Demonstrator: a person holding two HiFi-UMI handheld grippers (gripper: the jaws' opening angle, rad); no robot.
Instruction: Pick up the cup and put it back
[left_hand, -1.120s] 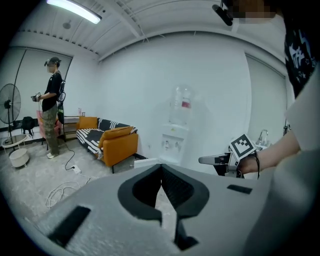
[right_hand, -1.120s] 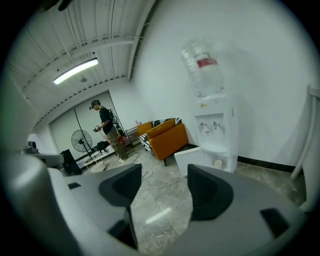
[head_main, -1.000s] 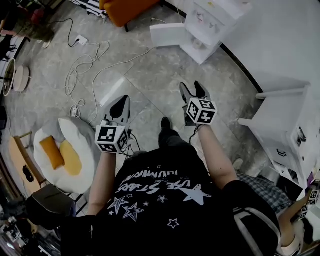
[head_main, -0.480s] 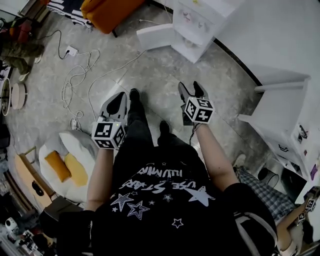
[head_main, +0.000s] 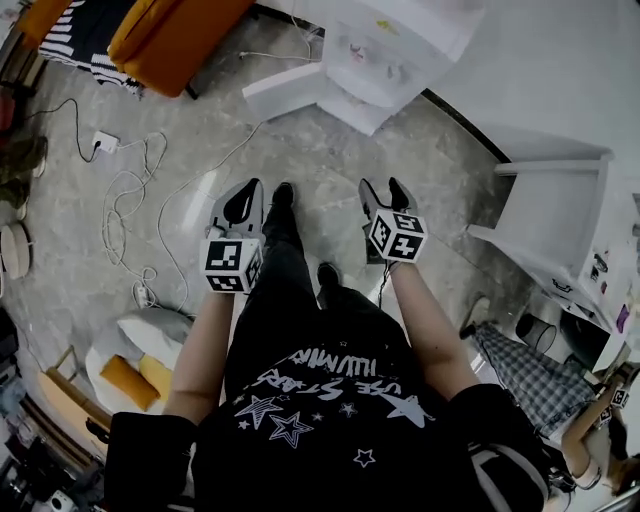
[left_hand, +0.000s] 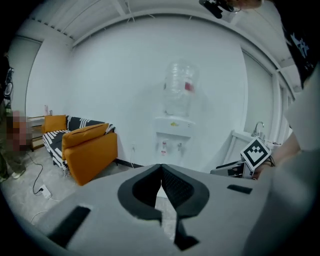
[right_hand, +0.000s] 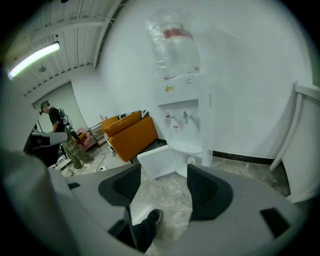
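A white water dispenser (head_main: 385, 45) with a clear bottle on top (right_hand: 172, 42) stands against the wall ahead; it also shows in the left gripper view (left_hand: 175, 132). Its lower door (head_main: 285, 90) hangs open. A small pale round thing (right_hand: 191, 160), possibly the cup, sits in the lower compartment; too small to be sure. My left gripper (head_main: 246, 190) is held over the floor with its jaws closed together and empty (left_hand: 161, 167). My right gripper (head_main: 384, 188) is level with it, jaws apart, nothing between them (right_hand: 162, 172). Both are well short of the dispenser.
An orange sofa (head_main: 170, 35) stands left of the dispenser. Cables and a power strip (head_main: 110, 150) lie on the grey floor at left, with a white cushion (head_main: 140, 340) behind. A white cabinet (head_main: 560, 220) is at right. A person (right_hand: 62, 132) stands far left.
The person holding the grippers has stepped forward toward the dispenser; the sofa has come into view. Both grippers keep the same pose, left closed, right open.
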